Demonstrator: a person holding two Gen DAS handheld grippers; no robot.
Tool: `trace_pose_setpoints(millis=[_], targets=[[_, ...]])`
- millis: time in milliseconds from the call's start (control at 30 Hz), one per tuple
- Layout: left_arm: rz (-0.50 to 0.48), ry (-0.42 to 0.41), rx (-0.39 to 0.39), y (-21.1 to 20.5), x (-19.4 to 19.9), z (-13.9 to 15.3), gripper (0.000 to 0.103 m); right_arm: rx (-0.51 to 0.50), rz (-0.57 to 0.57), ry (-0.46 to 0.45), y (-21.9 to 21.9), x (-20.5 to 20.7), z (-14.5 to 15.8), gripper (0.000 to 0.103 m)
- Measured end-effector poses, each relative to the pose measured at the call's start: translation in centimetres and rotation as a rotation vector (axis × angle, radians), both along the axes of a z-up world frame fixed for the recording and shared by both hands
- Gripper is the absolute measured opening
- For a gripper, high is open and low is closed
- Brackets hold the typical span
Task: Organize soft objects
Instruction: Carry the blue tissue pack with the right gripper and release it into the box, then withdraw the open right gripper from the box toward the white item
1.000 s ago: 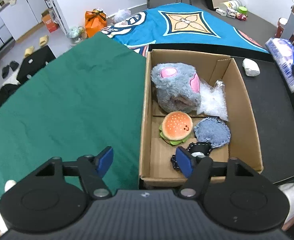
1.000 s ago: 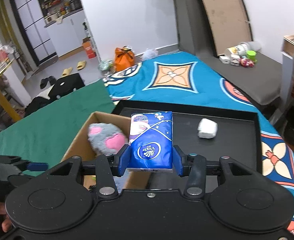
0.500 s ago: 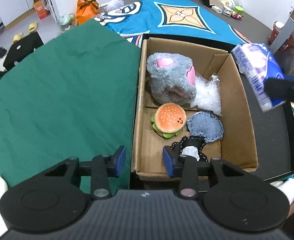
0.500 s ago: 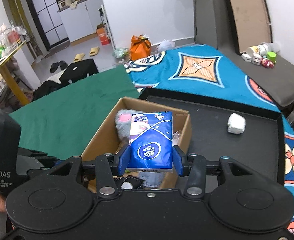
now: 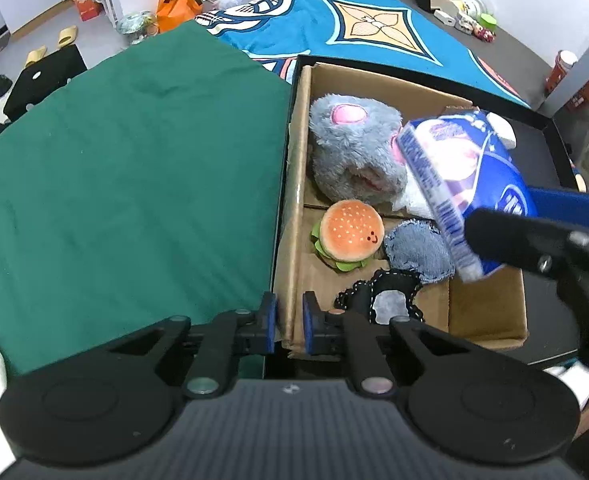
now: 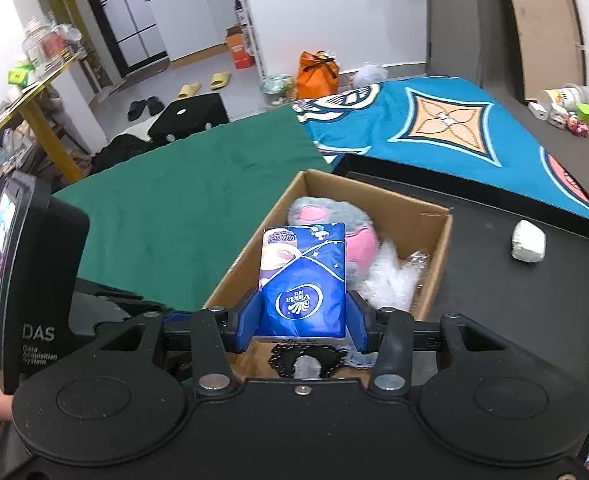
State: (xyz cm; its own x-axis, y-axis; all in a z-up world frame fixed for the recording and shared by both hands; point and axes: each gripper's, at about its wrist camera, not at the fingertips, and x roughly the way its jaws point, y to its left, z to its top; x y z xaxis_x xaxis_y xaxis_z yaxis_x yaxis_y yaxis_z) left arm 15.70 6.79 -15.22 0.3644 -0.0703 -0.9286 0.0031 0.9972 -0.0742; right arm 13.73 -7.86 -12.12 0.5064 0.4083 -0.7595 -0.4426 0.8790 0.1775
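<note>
An open cardboard box (image 5: 294, 184) (image 6: 410, 204) holds a grey plush toy (image 5: 354, 148), a burger plush (image 5: 350, 236), a denim pouch (image 5: 418, 248), a black lace-edged piece (image 5: 386, 296) and clear plastic wrap (image 6: 390, 276). My left gripper (image 5: 288, 322) is shut on the box's near-left wall. My right gripper (image 6: 303, 322) is shut on a blue tissue pack (image 6: 302, 276) (image 5: 462, 184) and holds it above the box's right half.
The box sits in a black tray (image 6: 534, 288) with a small white wad (image 6: 528, 241) at its far right. A green cloth (image 5: 126, 168) lies left of the box and a blue patterned cloth (image 5: 354, 28) behind it.
My left gripper has closed from wide open onto the box's wall. My right gripper has carried the tissue pack leftward from over the tray to over the box.
</note>
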Motion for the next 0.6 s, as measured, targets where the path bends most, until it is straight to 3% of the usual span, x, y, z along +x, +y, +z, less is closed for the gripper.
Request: trace_pose_setpoints(millis=[67,167,600], targets=[[0.001,0.000,-0.005,0.1,0.0,-0.1,0.012,0.035,0.008,0.022,0.0,0.2,0.1,0.049],[0.001,-0.001,-0.007,0.1,0.0,0.0,0.012,0.048,0.008,0.038,-0.2,0.4,0.1,0.065],[0.005,-0.029,0.047,-0.5,-0.4,0.9,0.014,0.014,-0.013,0.015,-3.1,0.9,0.4,0.067]])
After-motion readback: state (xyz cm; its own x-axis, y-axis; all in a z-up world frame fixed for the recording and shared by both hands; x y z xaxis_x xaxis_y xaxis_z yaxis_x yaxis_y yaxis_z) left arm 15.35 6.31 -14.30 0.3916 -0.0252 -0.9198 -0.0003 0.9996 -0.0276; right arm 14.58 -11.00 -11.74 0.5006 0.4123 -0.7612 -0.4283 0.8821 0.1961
